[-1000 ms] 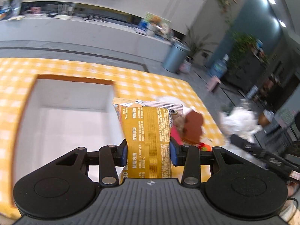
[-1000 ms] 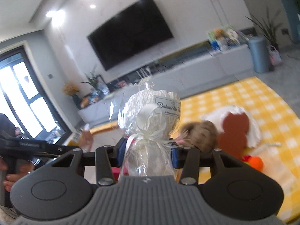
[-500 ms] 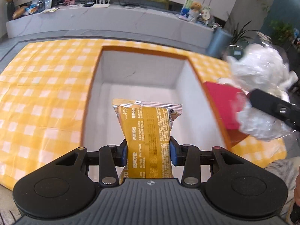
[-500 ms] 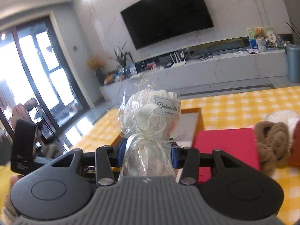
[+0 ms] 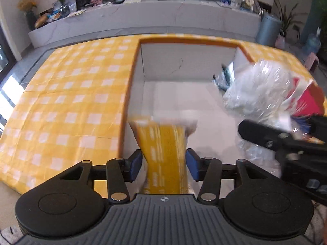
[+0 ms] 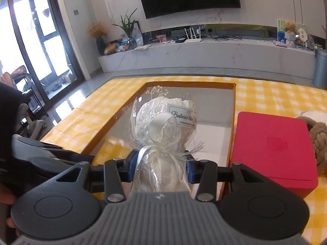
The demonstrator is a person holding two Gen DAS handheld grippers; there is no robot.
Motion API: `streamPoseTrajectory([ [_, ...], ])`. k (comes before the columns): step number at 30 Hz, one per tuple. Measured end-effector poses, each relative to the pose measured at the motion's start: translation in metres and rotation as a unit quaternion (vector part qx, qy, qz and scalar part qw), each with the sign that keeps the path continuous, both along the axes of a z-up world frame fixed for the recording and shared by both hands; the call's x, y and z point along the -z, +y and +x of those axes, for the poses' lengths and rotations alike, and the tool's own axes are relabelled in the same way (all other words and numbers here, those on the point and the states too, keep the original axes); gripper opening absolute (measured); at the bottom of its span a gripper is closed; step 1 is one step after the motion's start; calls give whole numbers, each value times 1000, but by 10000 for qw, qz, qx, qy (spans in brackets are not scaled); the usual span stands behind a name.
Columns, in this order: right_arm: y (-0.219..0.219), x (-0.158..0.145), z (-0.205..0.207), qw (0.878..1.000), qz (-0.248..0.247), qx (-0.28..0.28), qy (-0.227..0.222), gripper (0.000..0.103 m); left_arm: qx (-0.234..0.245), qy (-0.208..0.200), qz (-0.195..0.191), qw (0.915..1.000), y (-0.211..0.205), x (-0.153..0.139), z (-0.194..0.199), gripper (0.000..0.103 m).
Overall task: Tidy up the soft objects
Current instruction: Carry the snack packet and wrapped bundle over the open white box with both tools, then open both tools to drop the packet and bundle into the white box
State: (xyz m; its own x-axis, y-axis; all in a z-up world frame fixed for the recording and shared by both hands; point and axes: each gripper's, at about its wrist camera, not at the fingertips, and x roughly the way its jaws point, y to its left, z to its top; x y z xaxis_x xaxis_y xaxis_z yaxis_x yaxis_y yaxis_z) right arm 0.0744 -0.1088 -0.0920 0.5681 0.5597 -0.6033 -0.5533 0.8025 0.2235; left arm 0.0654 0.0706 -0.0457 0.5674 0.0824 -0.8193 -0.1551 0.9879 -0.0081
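Observation:
A yellow snack packet (image 5: 163, 143), blurred, hangs between the blue pads of my left gripper (image 5: 164, 163), whose jaws are opening; a small gap shows on each side of it. Below lies the white inside of an orange-rimmed box (image 5: 188, 40). My right gripper (image 6: 161, 163) is shut on a cellophane-wrapped white bundle (image 6: 161, 120) with a ribbon and a label. It holds the bundle over the near part of the same box (image 6: 190, 83). The left wrist view shows that bundle (image 5: 259, 85) over the box's right side.
The box sits on a yellow checked cloth (image 5: 67, 102). A red case (image 6: 273, 147) stands right beside the box's right wall, with a brown knotted plush (image 6: 318, 140) to its right. The left gripper's body (image 6: 40, 153) shows at the left edge of the right wrist view.
My left gripper's jaws have widened and the yellow packet has come loose and blurred. My right gripper has carried the wrapped bundle leftward to over the box.

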Motion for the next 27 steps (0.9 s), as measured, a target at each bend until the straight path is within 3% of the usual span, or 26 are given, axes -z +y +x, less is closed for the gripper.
streamPoseTrajectory([
  [2, 2, 1, 0, 10000, -44, -9, 24, 46, -107, -430, -74, 9990, 5, -18, -15, 79],
  [5, 4, 4, -1, 9997, -202, 74, 81, 45, -452, -1035, -47, 9936, 16, -42, -28, 90],
  [10, 29, 19, 2, 9970, -741, 211, 35, 46, -923, -1482, -183, 9845, 40, -52, -36, 90],
  [17, 68, 47, 5, 9893, -1394, 153, 408, 46, -1004, -1557, -343, 9821, 58, -41, -38, 90],
  [23, 71, 59, 15, 9889, -838, 99, 1223, 50, -938, -1561, -165, 9831, 58, -42, -42, 90],
  [25, 72, 59, 17, 9870, -951, 191, 1280, 64, -873, -1571, -166, 9836, 56, -43, -44, 90],
  [27, 73, 56, 16, 9867, -1041, 229, 1231, 67, -809, -1592, -132, 9838, 53, -44, -45, 90],
])
